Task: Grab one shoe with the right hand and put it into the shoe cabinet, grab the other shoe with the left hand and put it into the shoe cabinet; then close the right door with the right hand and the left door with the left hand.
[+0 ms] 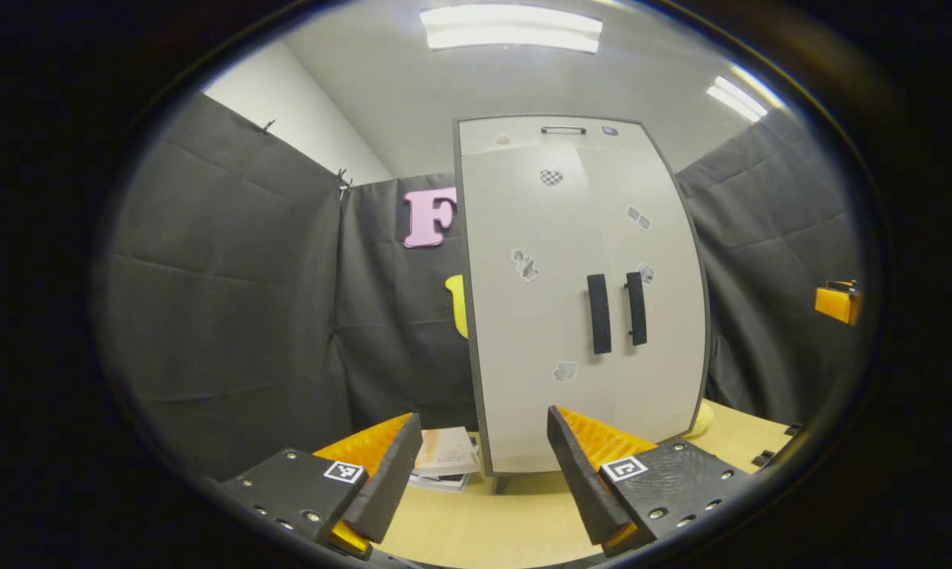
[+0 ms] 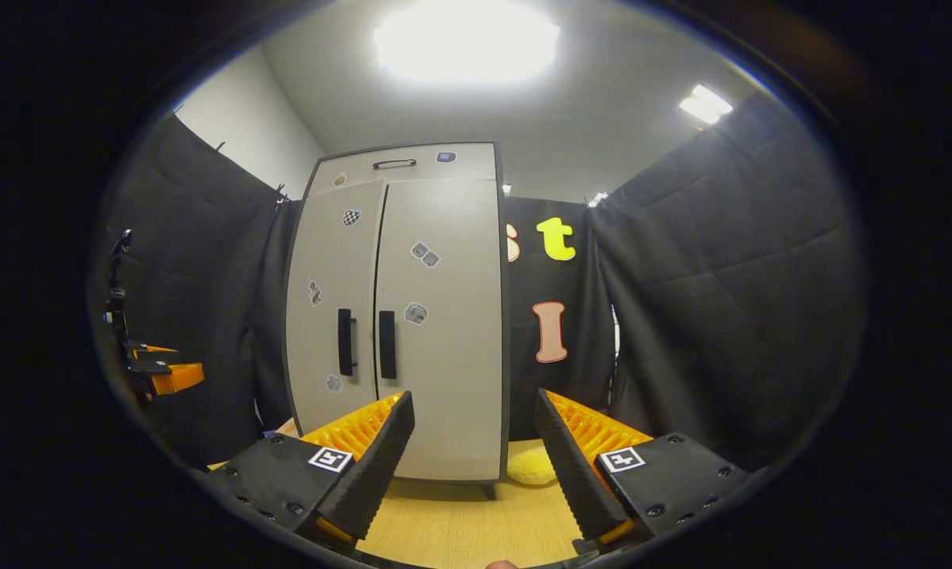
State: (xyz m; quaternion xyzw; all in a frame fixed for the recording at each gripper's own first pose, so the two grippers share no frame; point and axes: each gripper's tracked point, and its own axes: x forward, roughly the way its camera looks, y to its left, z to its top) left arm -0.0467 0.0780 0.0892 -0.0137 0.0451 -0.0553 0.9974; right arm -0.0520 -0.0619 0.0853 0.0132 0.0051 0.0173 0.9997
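Two doors of the shoe cabinet (image 1: 582, 292) stand shut in front of you, their dark handles (image 2: 365, 343) side by side at the middle seam. The cabinet rests upright on the pale wooden surface (image 2: 460, 525). Your left tongs (image 1: 483, 466) are spread apart and hold nothing, pointed at the cabinet's lower left corner. Your right tongs (image 2: 472, 458) are likewise apart and empty. A yellow soft thing (image 2: 531, 466) lies on the surface just beside the cabinet's right foot. Some papers (image 1: 445, 458) lie by its left side.
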